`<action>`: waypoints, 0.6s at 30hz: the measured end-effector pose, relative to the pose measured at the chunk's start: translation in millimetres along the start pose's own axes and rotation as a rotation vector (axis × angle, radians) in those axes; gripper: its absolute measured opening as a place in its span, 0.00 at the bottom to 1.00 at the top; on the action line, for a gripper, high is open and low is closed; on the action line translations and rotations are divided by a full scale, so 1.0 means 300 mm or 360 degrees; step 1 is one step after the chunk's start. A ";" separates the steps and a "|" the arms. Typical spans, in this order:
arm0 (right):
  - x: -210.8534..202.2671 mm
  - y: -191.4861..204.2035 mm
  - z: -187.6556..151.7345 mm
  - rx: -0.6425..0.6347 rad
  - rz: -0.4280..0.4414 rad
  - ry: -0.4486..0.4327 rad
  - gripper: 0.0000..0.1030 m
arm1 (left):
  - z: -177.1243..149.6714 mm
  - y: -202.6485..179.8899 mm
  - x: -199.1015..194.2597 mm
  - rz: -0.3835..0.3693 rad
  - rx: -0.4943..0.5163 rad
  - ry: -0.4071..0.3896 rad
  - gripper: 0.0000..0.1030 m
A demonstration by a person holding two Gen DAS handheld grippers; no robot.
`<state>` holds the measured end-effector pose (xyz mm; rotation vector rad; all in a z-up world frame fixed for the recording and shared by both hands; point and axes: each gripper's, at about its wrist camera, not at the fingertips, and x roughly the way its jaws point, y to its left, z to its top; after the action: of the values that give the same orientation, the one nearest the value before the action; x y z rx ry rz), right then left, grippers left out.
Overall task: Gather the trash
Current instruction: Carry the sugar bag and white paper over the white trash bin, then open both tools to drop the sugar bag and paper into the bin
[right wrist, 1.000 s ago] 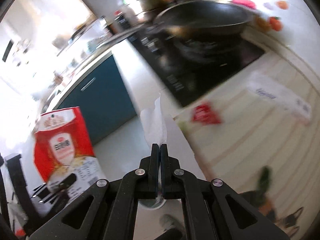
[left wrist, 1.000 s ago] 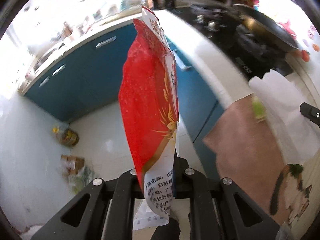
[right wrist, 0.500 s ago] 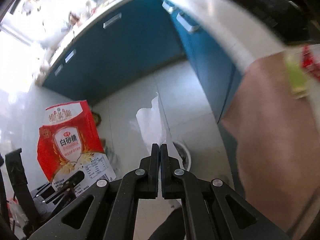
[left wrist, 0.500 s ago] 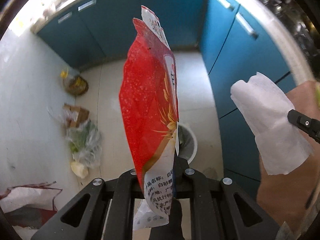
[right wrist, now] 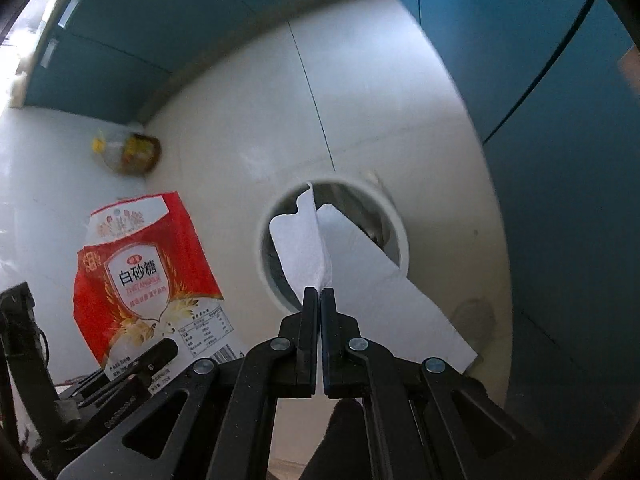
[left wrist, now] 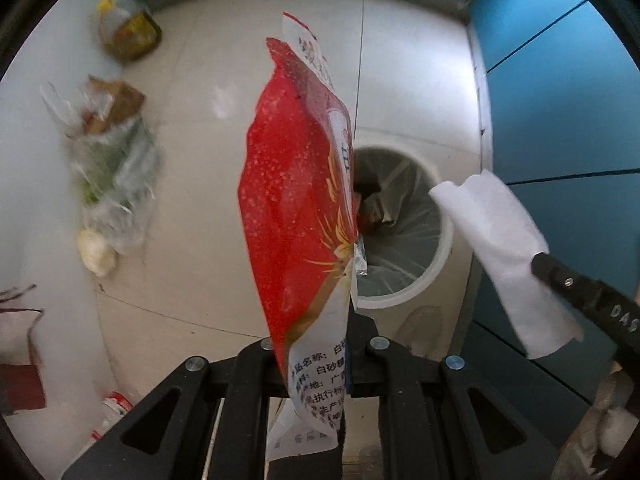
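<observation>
Both grippers point down at the floor (left wrist: pixel 208 152), over the white round trash bin (left wrist: pixel 424 280).

Left gripper (left wrist: pixel 316 364): jaws nearly closed, clamped on the bottom edge of a red-and-white sugar bag (left wrist: pixel 300 208). The bag stands up edge-on from the jaws and covers the left part of the bin mouth in the left wrist view. Seen from the right wrist view, the bag's printed face hangs left of the bin, above the floor.

Right gripper (right wrist: pixel 318 300): jaws pressed tight on a white paper towel (right wrist: pixel 308 248). The folded sheet fans out ahead of the fingers and blocks the middle of the bin opening in that view; one flap trails down to the lower right.

The bin has a clear liner, with dark scraps and a bit of wrapper already inside. It sits on the floor close to the blue cabinet doors (left wrist: pixel 560 100), near the cabinet corner.

Clutter along the far wall, well apart from the bin: an oil jug (left wrist: pixel 128 28) in the corner, a clear plastic bag with greens and a cardboard box (left wrist: pixel 116 148), and a pale round lump (left wrist: pixel 96 256) beside it, blurred. Red-and-white items at the lower left edge are too cropped to identify.
</observation>
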<state>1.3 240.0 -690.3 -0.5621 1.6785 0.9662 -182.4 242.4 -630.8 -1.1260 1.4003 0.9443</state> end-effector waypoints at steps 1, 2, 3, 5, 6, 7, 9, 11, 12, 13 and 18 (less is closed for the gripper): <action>0.049 -0.011 -0.002 -0.0002 -0.0004 0.0022 0.01 | 0.005 0.002 0.051 -0.0005 -0.0007 0.0030 0.09; 0.105 -0.023 -0.004 -0.0002 -0.0011 0.0048 0.01 | 0.007 0.012 0.081 -0.0009 -0.0011 0.0048 0.09; 0.169 -0.039 -0.008 0.0007 -0.0012 0.0082 0.01 | 0.015 0.014 0.137 -0.0029 -0.0015 0.0076 0.09; 0.256 -0.059 0.005 0.0026 -0.0004 0.0138 0.01 | 0.039 0.008 0.207 -0.0034 -0.0006 0.0105 0.09; 0.299 -0.070 0.005 0.0033 -0.0004 0.0158 0.01 | 0.051 0.013 0.233 -0.0041 0.0000 0.0115 0.09; 0.337 -0.078 0.005 0.0035 -0.0005 0.0177 0.01 | 0.058 0.013 0.255 -0.0045 0.0001 0.0123 0.09; 0.388 -0.091 0.017 0.0031 -0.0003 0.0196 0.01 | 0.076 0.011 0.298 -0.0047 0.0010 0.0142 0.10; 0.433 -0.104 0.033 0.0034 -0.0003 0.0213 0.01 | 0.082 0.025 0.328 -0.0058 0.0008 0.0158 0.10; 0.446 -0.101 0.044 0.0033 0.0000 0.0224 0.01 | 0.092 0.020 0.344 -0.0073 0.0004 0.0169 0.10; 0.462 -0.106 0.053 0.0042 -0.0001 0.0234 0.01 | 0.097 0.018 0.351 -0.0073 0.0008 0.0172 0.10; 0.510 -0.125 0.092 0.0082 0.0006 0.0272 0.01 | 0.119 -0.014 0.394 -0.0116 0.0037 0.0217 0.12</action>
<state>-3.6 257.1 -849.1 -0.6219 1.8514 0.8954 -169.3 259.6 -752.5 -1.2345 1.4653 0.8100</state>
